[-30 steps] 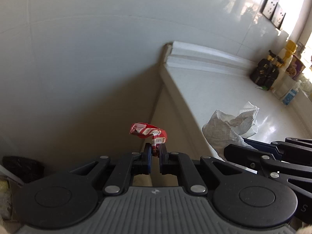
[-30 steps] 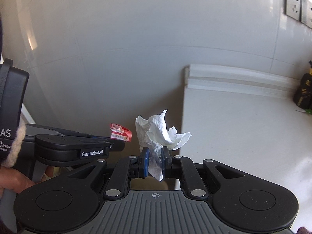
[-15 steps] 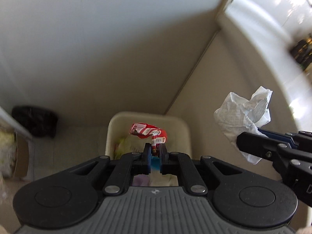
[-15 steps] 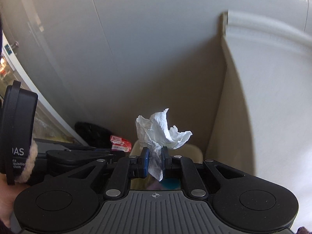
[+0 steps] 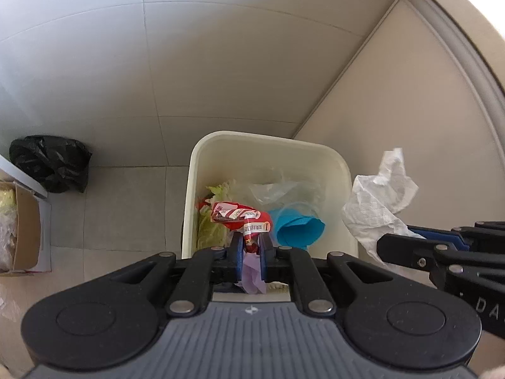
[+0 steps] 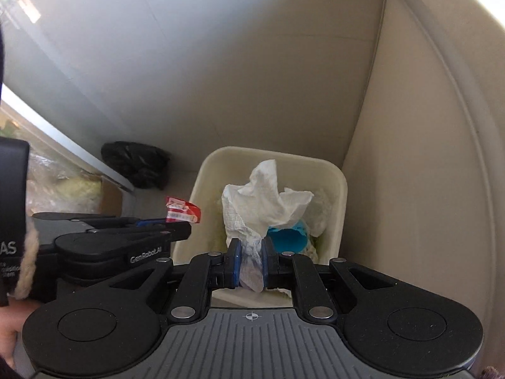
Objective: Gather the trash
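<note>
A cream trash bin [image 5: 202,161] stands on the floor below, also in the right wrist view [image 6: 342,195]. It holds green leaves, clear plastic and a blue cup [image 5: 298,229]. My left gripper [image 5: 251,246] is shut on a red wrapper [image 5: 240,216] and holds it above the bin's opening. My right gripper [image 6: 249,260] is shut on a crumpled white tissue [image 6: 262,202], also above the bin. The tissue shows in the left wrist view [image 5: 378,202] to the right of the bin. The wrapper shows in the right wrist view [image 6: 183,210] at the bin's left rim.
A black plastic bag [image 5: 52,164] lies on the tiled floor left of the bin. A cardboard box [image 5: 22,230] with greens sits at the far left. A beige cabinet side [image 5: 410,120] rises right of the bin, a grey tiled wall behind.
Both grippers have tilted down from the countertop level toward the floor and moved over the bin. The bin's inside has come fully into view. Both still hold their trash.
</note>
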The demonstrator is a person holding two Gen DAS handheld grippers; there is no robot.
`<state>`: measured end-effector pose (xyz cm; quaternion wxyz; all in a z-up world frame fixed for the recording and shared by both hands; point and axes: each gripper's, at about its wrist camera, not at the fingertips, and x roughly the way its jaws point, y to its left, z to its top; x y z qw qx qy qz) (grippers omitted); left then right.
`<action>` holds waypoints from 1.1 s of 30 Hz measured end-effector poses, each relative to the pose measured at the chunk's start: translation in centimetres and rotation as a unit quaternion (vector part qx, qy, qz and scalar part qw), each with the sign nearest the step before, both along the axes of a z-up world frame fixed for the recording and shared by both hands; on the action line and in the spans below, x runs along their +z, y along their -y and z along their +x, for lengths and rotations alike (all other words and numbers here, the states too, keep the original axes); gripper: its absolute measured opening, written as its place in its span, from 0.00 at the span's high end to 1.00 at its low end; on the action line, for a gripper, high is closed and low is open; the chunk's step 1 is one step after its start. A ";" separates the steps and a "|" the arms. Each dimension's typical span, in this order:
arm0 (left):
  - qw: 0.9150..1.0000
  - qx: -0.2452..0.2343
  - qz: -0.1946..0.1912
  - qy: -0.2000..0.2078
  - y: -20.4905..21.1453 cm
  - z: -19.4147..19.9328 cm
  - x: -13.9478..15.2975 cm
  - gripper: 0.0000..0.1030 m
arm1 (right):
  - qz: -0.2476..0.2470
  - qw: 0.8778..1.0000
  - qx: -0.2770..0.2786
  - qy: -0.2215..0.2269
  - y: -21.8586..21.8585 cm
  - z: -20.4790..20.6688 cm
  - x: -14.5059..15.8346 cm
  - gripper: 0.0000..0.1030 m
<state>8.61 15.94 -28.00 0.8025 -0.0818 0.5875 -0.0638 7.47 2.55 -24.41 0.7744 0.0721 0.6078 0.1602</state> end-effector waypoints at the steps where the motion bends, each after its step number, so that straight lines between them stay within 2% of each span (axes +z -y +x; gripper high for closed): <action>1: 1.000 -0.001 0.001 -0.001 0.0 0.2 -0.1 0.91 | 0.001 1.000 -0.002 -0.003 -0.1 0.3 -0.3 0.88; 8: 1.000 -0.014 0.000 0.000 -0.1 1.1 -0.6 0.91 | -0.011 1.000 -0.009 -0.003 -0.7 -1.2 -0.2 0.87; 11: 1.000 -0.020 0.000 -0.001 0.2 1.3 -0.6 0.91 | -0.017 1.000 -0.009 -0.005 -0.9 -1.0 -0.5 0.82; 12: 1.000 -0.023 -0.001 -0.001 0.2 1.3 -0.4 0.88 | -0.018 1.000 -0.011 -0.005 -0.9 -1.0 -0.5 0.81; 14: 1.000 -0.028 -0.002 -0.007 0.6 1.5 -0.6 0.78 | -0.021 1.000 -0.021 -0.007 -1.3 -0.7 -0.6 0.79; 15: 0.999 -0.032 -0.003 -0.013 0.7 1.6 -0.7 0.67 | -0.021 0.999 -0.027 -0.011 -1.0 -0.4 -0.8 0.75; 16: 0.999 -0.033 0.001 -0.016 0.8 1.6 -0.7 0.56 | -0.023 0.999 -0.032 -0.014 -0.9 -0.4 -0.7 0.65; 17: 0.999 -0.033 0.008 -0.016 0.9 1.5 -0.5 0.52 | -0.024 0.999 -0.037 -0.013 -1.0 -0.5 -0.6 0.57; 18: 0.999 -0.034 0.012 -0.015 0.9 1.4 -0.4 0.48 | -0.025 0.999 -0.040 -0.011 -1.0 -0.6 -0.5 0.53; 19: 0.999 -0.036 0.012 -0.015 0.9 1.3 -0.3 0.46 | -0.025 0.999 -0.042 -0.009 -1.0 -0.4 -0.7 0.49; 25: 0.999 -0.037 0.014 -0.018 0.8 0.9 0.3 0.31 | -0.027 0.999 -0.042 -0.006 -1.3 -1.1 0.1 0.48; 29: 0.999 -0.030 0.017 -0.015 0.7 0.3 1.5 0.25 | -0.026 0.999 -0.039 0.004 0.2 -0.5 1.5 0.46; 33: 0.999 -0.028 0.028 -0.010 0.6 -0.4 3.3 0.19 | -0.024 0.999 -0.039 0.022 0.8 -1.8 3.5 0.41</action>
